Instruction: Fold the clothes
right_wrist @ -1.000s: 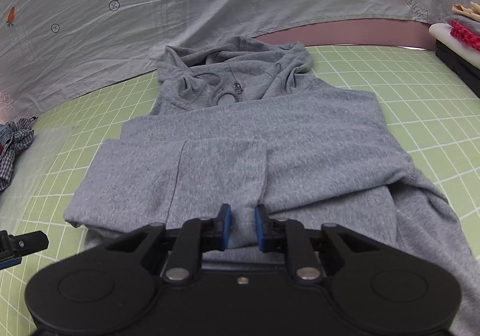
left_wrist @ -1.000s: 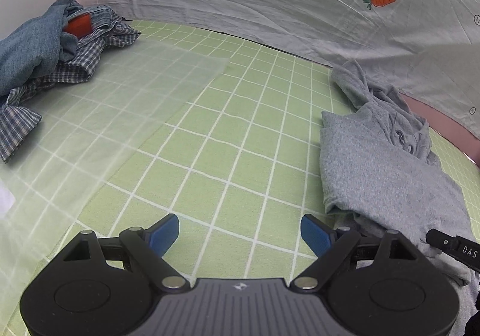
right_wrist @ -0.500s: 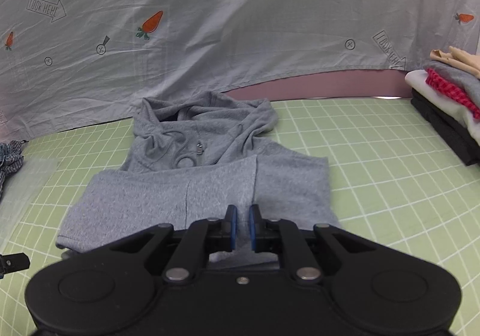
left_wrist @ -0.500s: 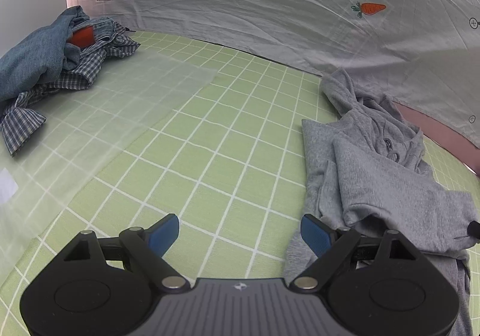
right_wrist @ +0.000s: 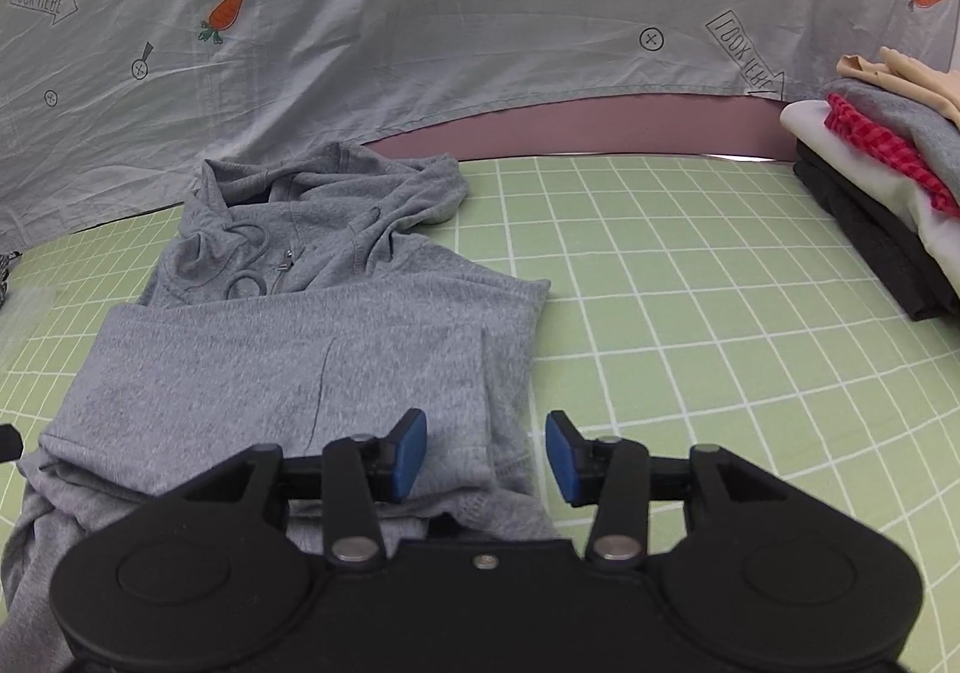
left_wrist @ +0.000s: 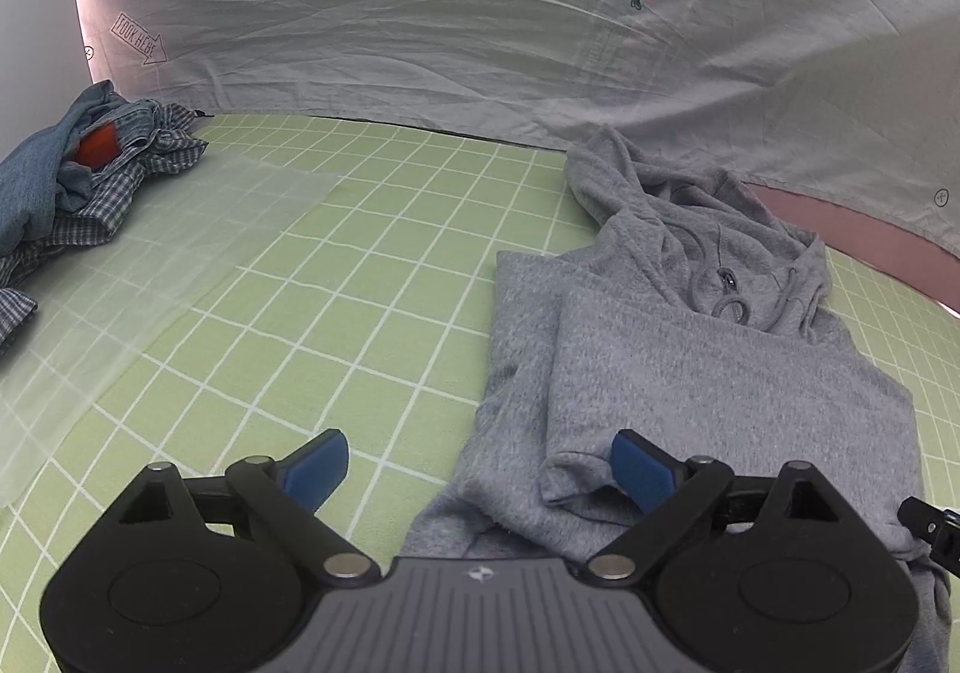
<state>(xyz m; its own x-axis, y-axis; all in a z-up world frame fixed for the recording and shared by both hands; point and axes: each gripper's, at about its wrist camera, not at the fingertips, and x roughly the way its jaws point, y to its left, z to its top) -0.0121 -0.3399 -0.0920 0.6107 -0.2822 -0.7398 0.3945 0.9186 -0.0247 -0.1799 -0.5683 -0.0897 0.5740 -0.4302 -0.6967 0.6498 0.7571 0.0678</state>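
Note:
A grey zip hoodie lies on the green grid mat, its lower part folded up over the chest, hood toward the back. It also shows in the right wrist view. My left gripper is open and empty at the hoodie's near left edge; its right fingertip is over the folded cloth. My right gripper is open and empty over the hoodie's near right edge; its left fingertip is above the fabric.
A heap of unfolded clothes, denim and plaid, lies at the far left. A stack of folded clothes stands at the far right. A printed grey sheet hangs behind. A clear plastic sheet covers the mat's left part.
My right gripper carried the hoodie's lower edge up over the chest, then opened and let it go. The left gripper swung right toward the hoodie and stayed open.

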